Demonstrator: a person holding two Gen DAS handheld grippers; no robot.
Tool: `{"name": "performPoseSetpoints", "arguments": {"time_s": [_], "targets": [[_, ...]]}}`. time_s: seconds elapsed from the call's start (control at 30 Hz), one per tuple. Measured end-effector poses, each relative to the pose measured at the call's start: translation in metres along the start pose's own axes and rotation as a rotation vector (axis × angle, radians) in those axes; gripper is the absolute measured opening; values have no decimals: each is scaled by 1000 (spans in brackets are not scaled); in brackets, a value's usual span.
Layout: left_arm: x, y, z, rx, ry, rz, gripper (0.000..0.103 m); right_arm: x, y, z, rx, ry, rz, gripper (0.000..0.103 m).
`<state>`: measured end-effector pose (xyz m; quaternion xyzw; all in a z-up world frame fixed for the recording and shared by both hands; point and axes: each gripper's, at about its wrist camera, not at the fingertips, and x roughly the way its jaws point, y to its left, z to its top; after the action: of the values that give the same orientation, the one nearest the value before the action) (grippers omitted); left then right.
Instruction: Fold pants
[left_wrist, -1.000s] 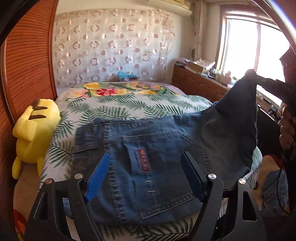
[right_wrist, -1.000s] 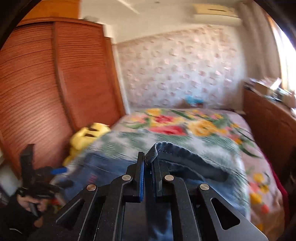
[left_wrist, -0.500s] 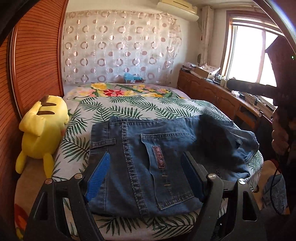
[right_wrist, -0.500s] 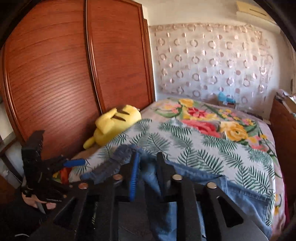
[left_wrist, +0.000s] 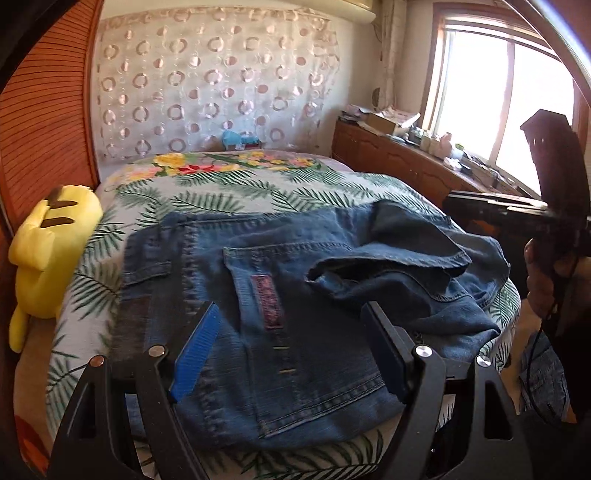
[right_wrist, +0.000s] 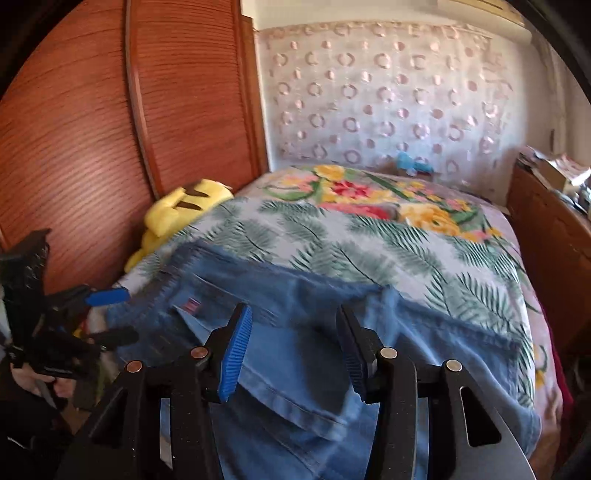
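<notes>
Blue denim pants (left_wrist: 295, 314) lie folded at the near end of the bed, back pocket up, with a leg end flopped loosely across their right half (left_wrist: 399, 266). My left gripper (left_wrist: 291, 325) hovers open just over the pocket area, nothing pinched between its fingers. My right gripper (right_wrist: 291, 325) hangs above the same pants (right_wrist: 424, 332); its jaws are opening and the pads are clear of the cloth. The right gripper's dark body and a hand (left_wrist: 546, 266) show at the right edge of the left wrist view. The left gripper (right_wrist: 88, 314) appears at the left of the right wrist view.
The bed (left_wrist: 258, 192) has a palm-leaf and flower cover. A yellow plush toy (left_wrist: 48, 258) lies along its left side by the wooden sliding doors (right_wrist: 110, 129). A wooden cabinet (left_wrist: 406, 162) with clutter stands under the window. More denim (left_wrist: 543, 380) lies on the floor at right.
The right gripper let go of the raised pant leg, which dropped onto the folded pants. Its jaws went from shut to apart. The left gripper stayed open over the pocket.
</notes>
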<state>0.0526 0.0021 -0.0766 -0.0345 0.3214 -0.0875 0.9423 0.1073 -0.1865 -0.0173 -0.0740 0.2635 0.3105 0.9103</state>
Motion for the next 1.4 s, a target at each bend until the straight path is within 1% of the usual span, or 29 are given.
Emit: {"name": "performPoseSetpoints", "arguments": {"time_s": [0.1,0.23,0.37,0.47,0.5,0.53,0.67,0.73,0.77,0.8,0.83,0.87,0.9,0.93,0.97,1.03,1.2,1.27,1.33,1.4], "targets": [[10,-5,5,7,11,-25,79,3,-2,-4,31,24,-7,50],[16,-10,15,26,-13,-56,79,6,0,-2,51,50,-18,50],[27,-15,22,59,15,-62,79,5,3,4,72,59,-12,50],[38,-14,22,62,54,-75,79,7,6,5,84,66,-5,50],[41,-13,21,57,67,-81,78,8,8,6,84,72,-6,50],[45,-12,20,52,79,-88,71,11,8,5,84,79,-8,50],[55,-11,15,46,112,-100,54,20,11,6,98,117,-10,50],[56,-14,13,58,120,-104,43,18,6,2,113,140,10,50],[55,-17,11,68,118,-108,40,19,7,3,123,148,29,50],[54,-18,12,74,114,-112,33,18,6,2,127,149,38,50],[51,-22,11,86,104,-118,29,17,6,4,126,150,46,50],[47,-24,11,97,91,-119,26,16,7,6,122,148,54,46],[43,-26,12,110,74,-118,23,15,7,9,117,141,64,37],[39,-27,12,116,63,-116,21,14,7,11,108,139,74,23],[32,-28,13,117,50,-116,19,12,8,14,99,135,81,17],[20,-28,16,110,24,-116,16,5,11,21,82,115,92,11],[-25,-27,26,94,-68,-107,13,-19,22,45,34,32,116,8],[-44,-28,27,99,-101,-83,10,-30,30,62,10,-5,131,8],[-56,-25,25,95,-122,-66,8,-37,39,77,-15,-37,147,7],[-72,-20,21,75,-138,-56,7,-46,50,84,-41,-64,167,7]]}}
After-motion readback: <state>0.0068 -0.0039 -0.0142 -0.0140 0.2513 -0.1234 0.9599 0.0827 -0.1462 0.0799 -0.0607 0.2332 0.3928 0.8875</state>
